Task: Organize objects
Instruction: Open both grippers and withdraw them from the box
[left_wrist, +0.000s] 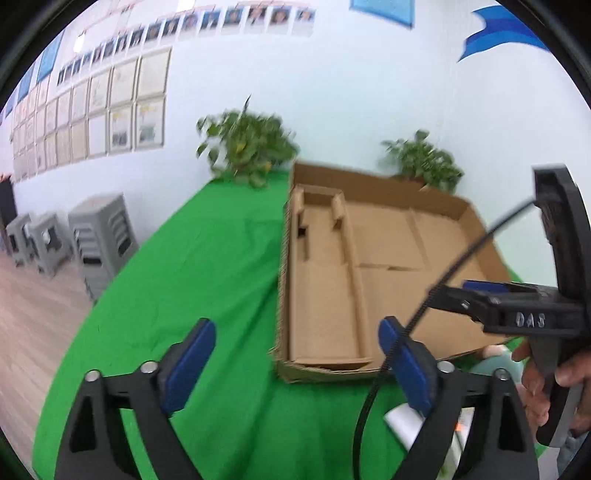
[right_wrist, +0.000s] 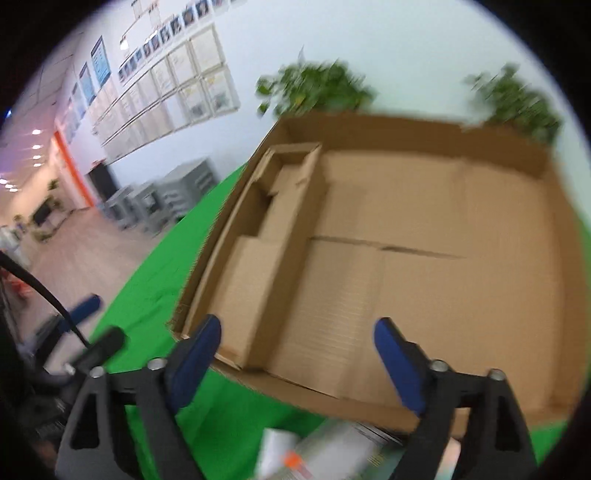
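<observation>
A shallow open cardboard box (left_wrist: 373, 258) with a narrow divided compartment on its left side lies on a green tablecloth (left_wrist: 207, 280); it fills the right wrist view (right_wrist: 406, 258). My left gripper (left_wrist: 297, 354) is open and empty above the cloth, near the box's front left corner. My right gripper (right_wrist: 297, 354) is open and empty over the box's near edge; it also shows in the left wrist view (left_wrist: 480, 295). White and pale packages (right_wrist: 325, 454) lie blurred on the cloth below the right gripper, also visible in the left wrist view (left_wrist: 406, 421).
Two potted plants (left_wrist: 251, 147) (left_wrist: 424, 158) stand behind the box against the wall. Grey plastic stools (left_wrist: 99, 236) stand on the wooden floor left of the table. A black cable (left_wrist: 443, 280) hangs across the left wrist view.
</observation>
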